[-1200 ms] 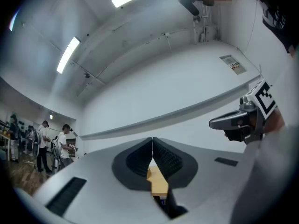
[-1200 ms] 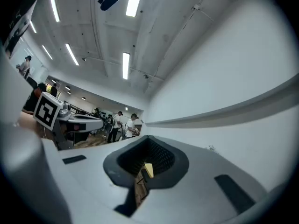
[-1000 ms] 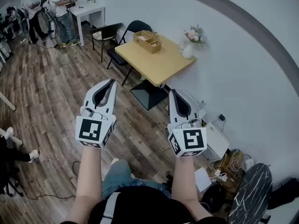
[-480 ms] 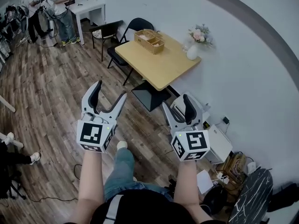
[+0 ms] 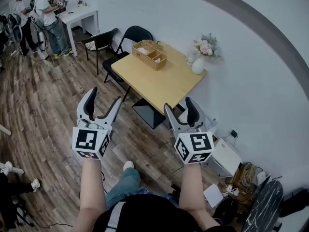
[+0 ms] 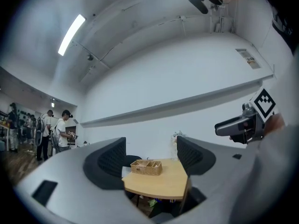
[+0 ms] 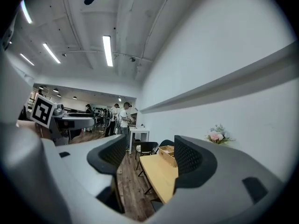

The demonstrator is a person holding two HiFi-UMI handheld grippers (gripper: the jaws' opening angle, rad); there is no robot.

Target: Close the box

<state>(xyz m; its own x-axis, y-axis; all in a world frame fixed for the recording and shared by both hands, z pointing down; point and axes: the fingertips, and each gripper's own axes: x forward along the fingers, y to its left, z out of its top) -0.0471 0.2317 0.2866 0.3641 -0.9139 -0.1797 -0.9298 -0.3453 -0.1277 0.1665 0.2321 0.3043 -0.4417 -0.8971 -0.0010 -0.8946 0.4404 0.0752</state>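
A wicker box (image 5: pixel 149 55) with open compartments stands at the far end of a light wooden table (image 5: pixel 164 83). It also shows between the jaws in the left gripper view, wicker box (image 6: pixel 146 167), and small in the right gripper view, wicker box (image 7: pixel 167 155). Both grippers hang in the air well short of the table. My left gripper (image 5: pixel 103 100) is open with nothing between its fingers. My right gripper (image 5: pixel 179 108) is open and empty too, near the table's front corner.
A white vase of pink flowers (image 5: pixel 200 57) stands on the table by the wall. Two black chairs (image 5: pixel 133 35) sit behind it. People (image 5: pixel 46 16) stand by a white desk (image 5: pixel 79 13) at the back left. A white box (image 5: pixel 224 156), cables and a dark board (image 5: pixel 260 204) lie along the right wall.
Both grippers went from shut to open. The table and box now sit nearer and lower in the head view as the person has stepped toward them.
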